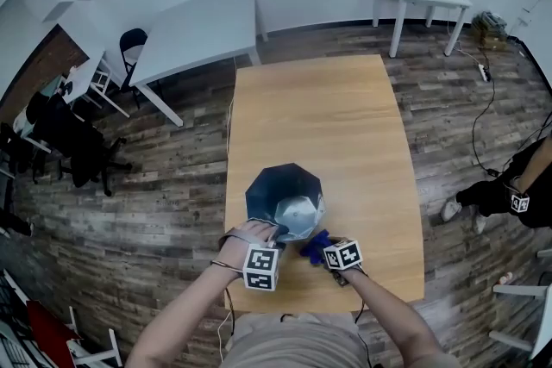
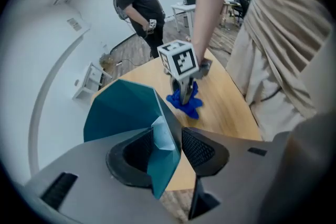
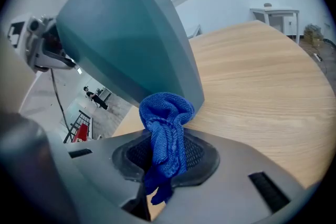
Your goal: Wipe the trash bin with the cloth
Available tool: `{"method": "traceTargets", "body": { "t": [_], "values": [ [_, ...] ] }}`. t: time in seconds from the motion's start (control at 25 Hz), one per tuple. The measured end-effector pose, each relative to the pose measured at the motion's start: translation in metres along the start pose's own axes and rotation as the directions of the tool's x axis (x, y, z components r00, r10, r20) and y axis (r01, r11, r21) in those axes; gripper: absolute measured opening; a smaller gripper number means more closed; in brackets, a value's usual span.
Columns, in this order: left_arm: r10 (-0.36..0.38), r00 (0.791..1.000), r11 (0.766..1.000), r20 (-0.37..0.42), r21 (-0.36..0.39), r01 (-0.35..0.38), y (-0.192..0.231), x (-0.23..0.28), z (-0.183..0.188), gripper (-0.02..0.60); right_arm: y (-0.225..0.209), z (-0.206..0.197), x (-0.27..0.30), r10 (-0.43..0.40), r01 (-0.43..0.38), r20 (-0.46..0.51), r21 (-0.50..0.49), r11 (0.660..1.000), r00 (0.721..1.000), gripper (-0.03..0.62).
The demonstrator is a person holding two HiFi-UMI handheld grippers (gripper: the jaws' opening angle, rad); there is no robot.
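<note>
**Two grippers at one teal bin**

One faceted teal plastic trash bin [image 1: 266,190] stands on the light wooden counter [image 1: 328,116], close to the edge nearest the person. Its mouth faces up toward the head camera. Inside, the head view shows pale grey angled walls and floor.

The left gripper [image 1: 276,230] comes down steeply over the near rim of the bin [image 2: 126,107]. Its fingers are spread. One lies inside the rim and one outside, so the thin teal wall stands between the two ribbed pads. The pads do not press on the wall.

The right gripper [image 1: 316,248] sits just to the right of the left one, low beside the bin. Its fingers are pressed together on a bright blue knitted cloth [image 3: 165,134]. One bunch of the cloth rises above the pads and a tail hangs below them. The upper bunch lies against the lower part of the bin's outer wall [image 3: 126,44], close to the counter. In the left gripper view the cloth [image 2: 185,103] spills onto the wood under the right gripper's marker cube.
</note>
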State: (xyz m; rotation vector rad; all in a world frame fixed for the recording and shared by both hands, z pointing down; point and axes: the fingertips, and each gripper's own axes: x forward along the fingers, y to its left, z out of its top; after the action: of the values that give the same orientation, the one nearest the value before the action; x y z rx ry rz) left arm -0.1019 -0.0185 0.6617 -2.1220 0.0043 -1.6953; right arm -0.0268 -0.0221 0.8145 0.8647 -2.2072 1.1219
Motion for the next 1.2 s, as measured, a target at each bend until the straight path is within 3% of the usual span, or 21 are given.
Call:
{"method": "traceTargets", "body": {
  "t": [0.16,0.32,0.4,0.48,0.8,1.2],
  "values": [
    [0.042,0.992,0.979,-0.123,0.201,-0.016,-0.006,-0.004,-0.045,0.167,0.013,0.007,-0.047,0.034,-0.035,0.069,0.014,0.999,0.997,0.075],
    [0.073,0.983,0.965,-0.168,0.26,-0.027,-0.007,0.001,-0.062,0.166,0.021,0.026,-0.091,0.04,-0.046,0.154,0.031,0.998,0.987,0.075],
    [0.091,0.98,0.968,-0.179,0.248,-0.044,-0.006,0.005,-0.063,0.155,0.026,0.034,-0.108,0.044,-0.051,0.191,0.036,0.998,0.981,0.075],
    [0.098,0.977,0.972,-0.189,0.231,-0.053,-0.006,0.006,-0.06,0.08,0.032,0.042,-0.12,0.051,-0.06,0.221,0.033,0.998,0.974,0.075],
    [0.071,0.981,0.989,-0.179,0.14,-0.046,-0.011,0.006,-0.032,0.061,0.063,0.068,-0.136,0.113,-0.112,0.261,-0.018,0.994,0.959,0.075],
    [0.052,0.987,0.998,-0.153,0.046,-0.045,-0.015,0.01,0.005,0.049,0.092,0.089,-0.124,0.154,-0.132,0.227,-0.106,0.986,0.962,0.075]
  ]
}}
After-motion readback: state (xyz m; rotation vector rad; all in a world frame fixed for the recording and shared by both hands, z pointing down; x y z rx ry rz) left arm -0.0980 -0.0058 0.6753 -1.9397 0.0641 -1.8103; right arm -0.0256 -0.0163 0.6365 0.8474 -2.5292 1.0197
